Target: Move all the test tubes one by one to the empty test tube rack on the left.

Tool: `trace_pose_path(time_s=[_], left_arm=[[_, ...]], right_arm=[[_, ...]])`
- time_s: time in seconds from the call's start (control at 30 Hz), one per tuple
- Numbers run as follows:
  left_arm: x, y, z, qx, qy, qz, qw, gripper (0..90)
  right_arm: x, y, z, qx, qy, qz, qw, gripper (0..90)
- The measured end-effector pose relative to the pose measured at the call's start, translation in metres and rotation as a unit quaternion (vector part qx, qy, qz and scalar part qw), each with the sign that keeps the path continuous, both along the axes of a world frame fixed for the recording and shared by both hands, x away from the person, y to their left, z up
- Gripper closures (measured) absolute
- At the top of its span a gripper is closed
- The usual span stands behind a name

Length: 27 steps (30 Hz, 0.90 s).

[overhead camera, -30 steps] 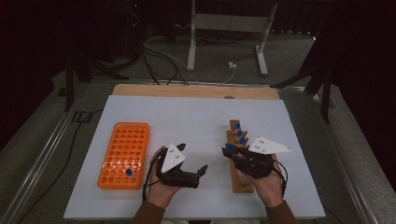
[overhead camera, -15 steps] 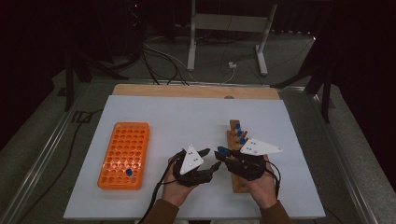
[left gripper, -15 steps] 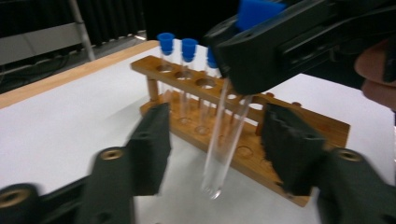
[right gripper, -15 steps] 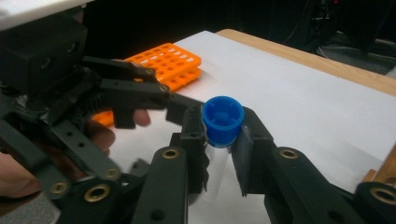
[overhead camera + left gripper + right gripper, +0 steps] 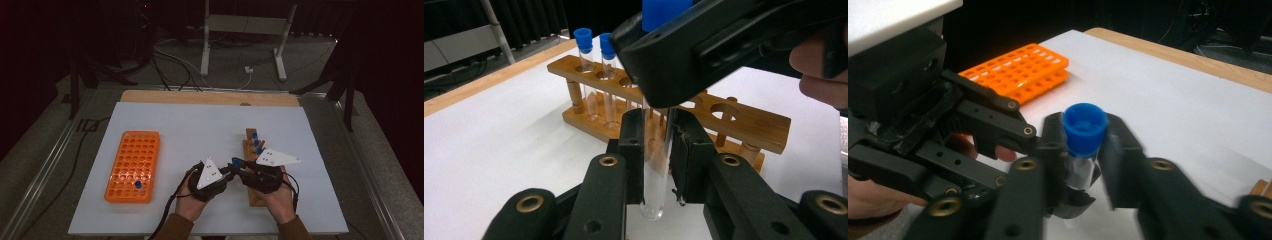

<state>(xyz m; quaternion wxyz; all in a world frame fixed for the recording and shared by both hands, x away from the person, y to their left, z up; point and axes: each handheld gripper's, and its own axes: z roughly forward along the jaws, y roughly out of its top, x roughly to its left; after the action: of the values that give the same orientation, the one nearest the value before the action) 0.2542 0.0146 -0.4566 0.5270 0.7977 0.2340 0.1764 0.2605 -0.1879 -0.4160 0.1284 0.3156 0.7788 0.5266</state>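
Observation:
A clear test tube with a blue cap (image 5: 1084, 127) stands upright between both grippers above the white table. My left gripper (image 5: 656, 155) has just been closing and its pads now press on the tube's lower glass (image 5: 655, 185). My right gripper (image 5: 1083, 160) straddles the tube just under the cap; its jaws have just been opening, one blurred and standing off the glass. In the high view the left gripper (image 5: 227, 172) and the right gripper (image 5: 239, 167) meet tip to tip beside the wooden rack (image 5: 248, 137). Capped tubes (image 5: 584, 40) stand in that rack.
An orange tube rack (image 5: 131, 165) lies at the left of the white mat with one blue-capped tube (image 5: 138, 184) near its front. The wooden rack has several free holes (image 5: 724, 107). A wooden strip (image 5: 200, 97) edges the far side of the table.
The left hand moved right from beside the orange rack to the right gripper and its jaws closed on the tube. The right hand stayed over the wooden rack.

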Motion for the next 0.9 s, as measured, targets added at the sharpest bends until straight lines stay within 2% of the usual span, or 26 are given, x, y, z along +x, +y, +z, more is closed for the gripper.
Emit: trace_pose_path(time_s=[0.03, 0.07, 0.2, 0.23, 0.27, 0.37, 0.4, 0.43, 0.63, 0.77, 0.9], left_arm=[[0.001, 0.0, 0.0, -0.001, 0.001, 0.001, 1.0, 78.3], [0.001, 0.001, 0.0, 0.0, 0.001, 0.003, 1.0, 78.3], [0.004, 0.004, 0.0, -0.001, 0.004, 0.01, 0.9999, 78.3], [0.004, 0.005, 0.0, -0.002, 0.005, 0.013, 0.9999, 78.3], [0.005, 0.005, 0.0, -0.002, 0.005, 0.014, 0.9999, 78.3], [0.006, 0.008, 0.001, -0.005, 0.006, 0.017, 0.9998, 78.3], [0.006, 0.008, 0.001, -0.006, 0.006, 0.018, 0.9998, 78.3], [0.007, 0.009, 0.001, -0.008, 0.007, 0.019, 0.9998, 78.3], [0.007, 0.014, 0.003, -0.013, 0.009, 0.025, 0.9996, 78.3], [0.007, 0.019, 0.005, -0.014, 0.011, 0.029, 0.9994, 78.3], [0.008, 0.024, 0.007, -0.02, 0.012, 0.033, 0.9992, 78.3]], right_arm=[[0.0, -0.001, 0.0, 0.003, 0.002, 0.001, 1.0, 62.6], [0.0, -0.001, 0.0, 0.003, 0.002, 0.001, 1.0, 62.6], [0.002, -0.006, 0.001, 0.014, 0.006, 0.006, 0.9999, 46.7], [0.003, -0.008, 0.002, 0.013, 0.008, 0.003, 0.9999, 40.8], [0.003, -0.008, 0.002, 0.013, 0.008, 0.003, 0.9999, 40.8], [0.004, -0.013, 0.003, 0.021, 0.007, -0.005, 0.9997, 29.7], [0.004, -0.013, 0.003, 0.021, 0.007, -0.005, 0.9997, 29.7], [0.004, -0.015, 0.004, 0.019, 0.002, -0.015, 0.9997, 22.2], [0.003, -0.023, 0.008, 0.011, -0.009, -0.031, 0.9994, 13.8], [0.002, -0.033, 0.008, 0.003, -0.018, -0.041, 0.999, 4.4], [0.001, -0.046, 0.006, 0.001, -0.021, -0.056, 0.9982, 2.6]])
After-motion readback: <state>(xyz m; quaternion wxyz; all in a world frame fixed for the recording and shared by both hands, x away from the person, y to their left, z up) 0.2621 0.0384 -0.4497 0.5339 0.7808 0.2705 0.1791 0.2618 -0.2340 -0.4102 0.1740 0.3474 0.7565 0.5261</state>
